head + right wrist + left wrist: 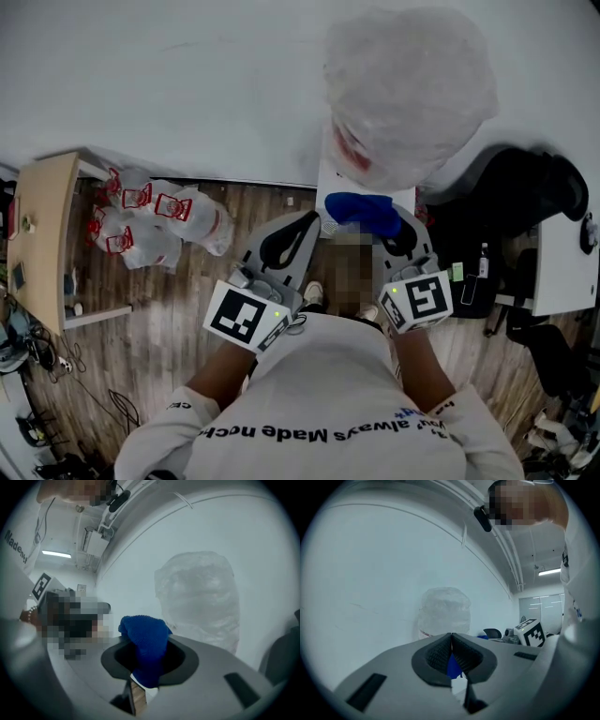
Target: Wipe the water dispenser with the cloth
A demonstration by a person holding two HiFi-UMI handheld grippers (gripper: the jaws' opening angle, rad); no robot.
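Observation:
The water dispenser [364,192] is a white cabinet by the wall, its bottle [410,89] wrapped in clear plastic. In the right gripper view the wrapped bottle [199,597] stands ahead to the right. My right gripper [392,225] is shut on a blue cloth [366,213], which hangs over the dispenser's front top; the cloth [145,646] bulges out between the jaws. My left gripper [302,227] is shut with nothing in it, held just left of the dispenser. In the left gripper view the bottle [444,611] shows beyond the closed jaws.
White plastic bags with red print [155,220] lie on the wooden floor at the left, next to a wooden shelf [42,234]. A black chair [525,192] and a white desk [567,262] stand at the right. Cables [56,412] litter the floor bottom left.

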